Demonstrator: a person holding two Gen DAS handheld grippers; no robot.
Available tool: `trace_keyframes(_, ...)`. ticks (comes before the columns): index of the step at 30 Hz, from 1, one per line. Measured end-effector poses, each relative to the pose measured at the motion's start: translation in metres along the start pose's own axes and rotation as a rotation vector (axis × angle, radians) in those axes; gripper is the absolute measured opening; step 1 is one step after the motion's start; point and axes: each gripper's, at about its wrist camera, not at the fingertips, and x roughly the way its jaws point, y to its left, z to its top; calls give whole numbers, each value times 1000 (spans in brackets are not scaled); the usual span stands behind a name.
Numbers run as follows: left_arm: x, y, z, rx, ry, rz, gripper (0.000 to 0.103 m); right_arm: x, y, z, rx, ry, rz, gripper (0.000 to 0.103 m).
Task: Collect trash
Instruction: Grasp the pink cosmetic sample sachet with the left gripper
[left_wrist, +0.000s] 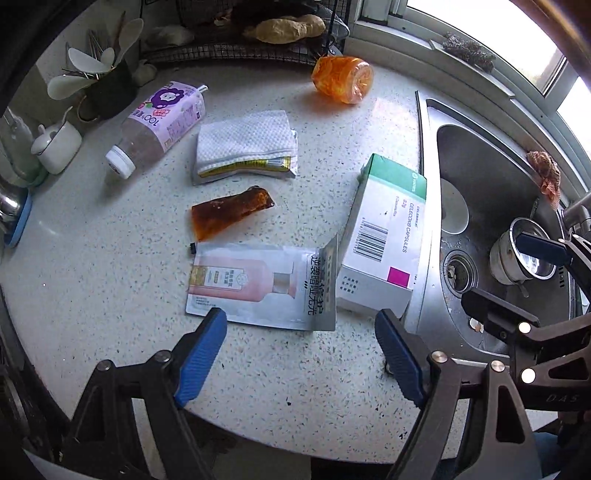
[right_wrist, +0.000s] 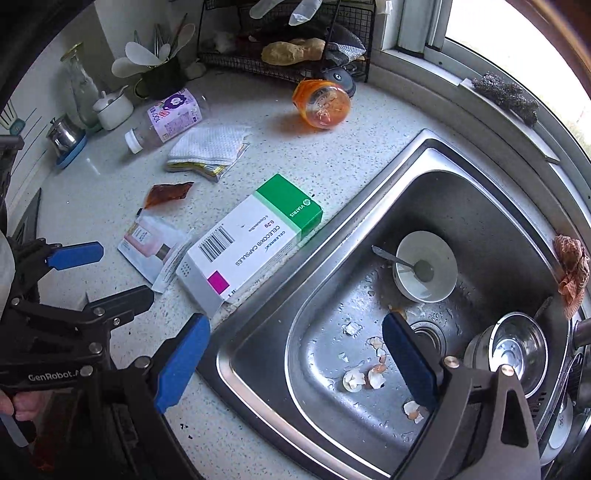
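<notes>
Trash lies on the speckled counter. A pink-and-white sachet lies just beyond my open, empty left gripper. Right of it is a white-and-green capsule box, also in the right wrist view. Farther off lie a brown sauce packet, folded white paper on a wrapper, a plastic bottle with a purple label and an orange jar on its side. My right gripper is open and empty, over the sink's near edge, above eggshell pieces.
The steel sink holds a white bowl with a spoon, a steel cup and a drain. A wire rack, utensil holder and small white pot stand at the back. A scrubber lies on the window sill.
</notes>
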Motion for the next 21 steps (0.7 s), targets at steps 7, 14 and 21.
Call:
trace_keyframes(7, 28, 2, 2, -4, 77, -31, 26, 13, -7, 8, 8, 30, 16, 94)
trace_keyframes(14, 25, 1, 3, -33, 32, -58, 2, 22, -10, 15, 37, 52, 76, 94)
trace_keyframes(21, 7, 13, 6, -92, -32, -41, 1, 31, -4, 30, 88, 59, 151, 94)
